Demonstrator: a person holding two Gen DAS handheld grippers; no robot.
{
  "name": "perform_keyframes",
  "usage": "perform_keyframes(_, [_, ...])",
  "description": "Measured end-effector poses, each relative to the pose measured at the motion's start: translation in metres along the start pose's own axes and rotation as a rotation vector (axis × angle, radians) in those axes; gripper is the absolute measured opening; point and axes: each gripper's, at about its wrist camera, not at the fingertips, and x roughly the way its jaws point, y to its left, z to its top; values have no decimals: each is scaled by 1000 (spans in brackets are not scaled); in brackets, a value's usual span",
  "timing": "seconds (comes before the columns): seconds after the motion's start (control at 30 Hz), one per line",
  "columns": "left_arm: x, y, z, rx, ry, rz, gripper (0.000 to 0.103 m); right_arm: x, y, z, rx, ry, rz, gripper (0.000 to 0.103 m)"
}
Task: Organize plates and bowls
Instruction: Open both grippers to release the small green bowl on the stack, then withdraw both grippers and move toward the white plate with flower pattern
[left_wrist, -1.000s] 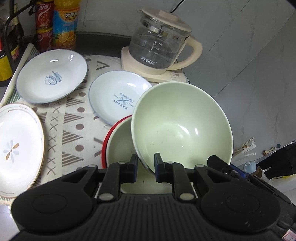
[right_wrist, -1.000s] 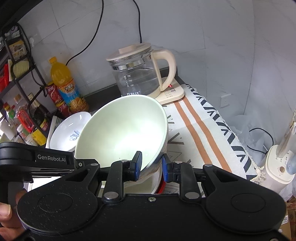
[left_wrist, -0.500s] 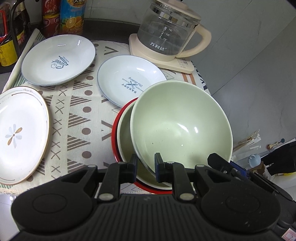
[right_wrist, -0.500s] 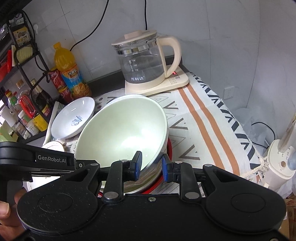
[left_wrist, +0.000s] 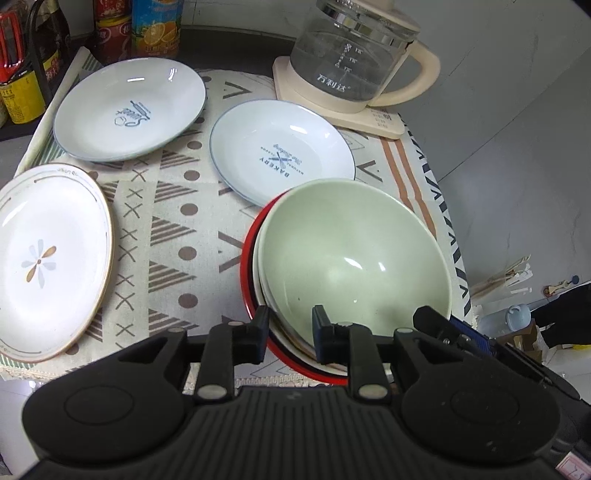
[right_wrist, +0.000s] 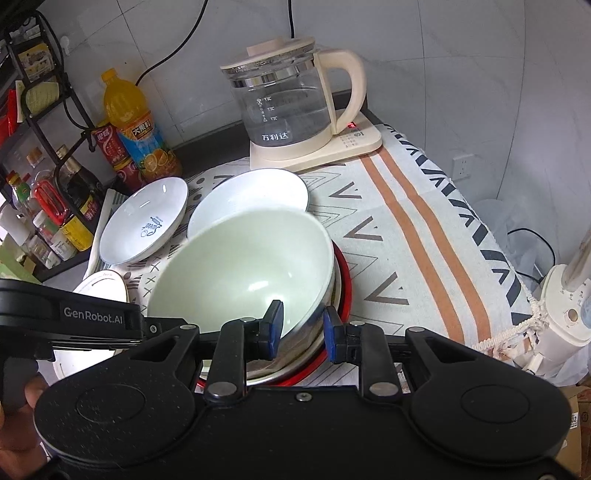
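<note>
**Spotter:** Kitchen counter, stacking in progress. Your pale green ceramic bowl (left_wrist: 354, 254) sits tilted in the stack in front of the glass electric kettle (left_wrist: 347, 66), on top of a second pale bowl (left_wrist: 260, 266) nested in a red-rimmed dish (left_wrist: 246, 273). Your left gripper (left_wrist: 290, 326) is opening. The bowl's near rim runs between its jaws, but the pads look to be clear of it.

**Operator:** And the right one?

**Spotter:** Your right gripper (right_wrist: 303, 328) is nearly closed and appears to pinch the rim on its side. It looks to be the only hold you have. The bowl leans on that side, so I'd judge it not fully seated yet.

**Operator:** How do I finish cleanly?

**Spotter:** Lower the right side until the green rim lies level with the rims beneath it. Then ease those jaws apart slowly and draw both grippers straight back, away from the kettle. Don't lift, or a pad may catch the rim and tip the glazed bowl out.

**Operator:** What's left?

**Spotter:** 3 plates lie apart. The white "BAKERY" plate (left_wrist: 280, 155) is just in front of the kettle, the white "Sweet" plate (left_wrist: 129, 110) is to the kettle's left, and the gold-rimmed flower plate (left_wrist: 44, 258) is farthest from it.
</note>
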Motion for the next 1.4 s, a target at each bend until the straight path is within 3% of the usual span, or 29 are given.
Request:
perform_keyframes(0.33, [-13, -2, 3, 9, -52, 23, 48, -11, 2, 1, -9, -26, 5, 25])
perform_keyframes(0.5, [-20, 3, -1, -7, -80, 54, 69, -17, 0, 0, 4, -40, 10, 36])
perform_keyframes(0.6, [-26, 7, -5, -12, -96, 75, 73, -21, -1, -4, 6, -50, 4, 45])
perform_keyframes(0.83, [-39, 21, -22, -38, -107, 94, 75, -26, 1, -19, 12, -40, 16, 46])
perform_keyframes(0.9, [-44, 26, -27, -44, -113, 104, 82, -29, 3, -22, 9, -44, 23, 53])
perform_keyframes(1.03, [-55, 36, -35, -51, -131, 129, 83, -35, 12, -27, -12, -67, 42, 62])
perform_keyframes(1.27, [-70, 52, -45, -65, -160, 171, 84, -44, 28, -33, -36, -104, 72, 87])
perform_keyframes(1.4, [-77, 64, -50, -91, -180, 192, 90, -43, 37, -33, -46, -110, 96, 95])
